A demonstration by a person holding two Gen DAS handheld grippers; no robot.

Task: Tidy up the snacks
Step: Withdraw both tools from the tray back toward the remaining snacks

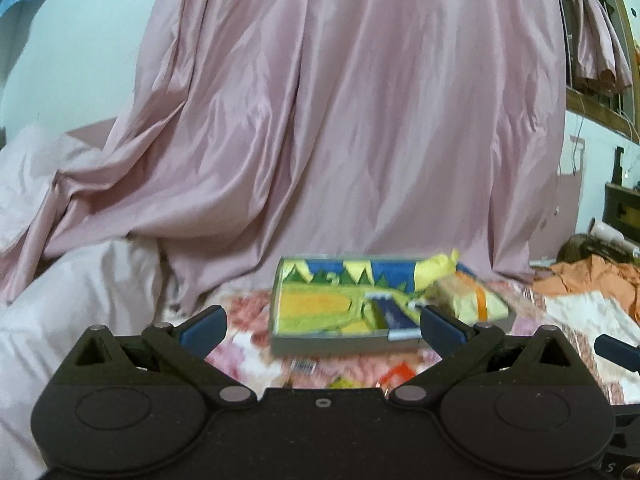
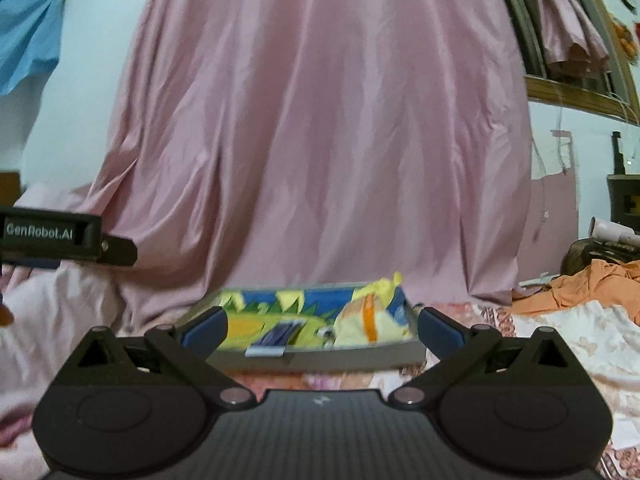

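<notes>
Left gripper (image 1: 322, 326) is held spread wide, nothing between the blue pads (image 1: 204, 328). Right gripper (image 2: 322, 328) is likewise spread and empty. A shallow grey tray (image 1: 332, 344) with a colourful printed lining is seen just ahead of both claws, resting on the floral bedsheet (image 1: 248, 308). A yellow snack packet (image 1: 468, 296) with an orange stripe lies in the tray, ahead-right of the left claw. A small dark-blue wrapped snack (image 2: 280, 336) lies at the tray's near edge. Pink curtain (image 1: 340, 120) hangs behind the tray. Frames are motion-blurred.
</notes>
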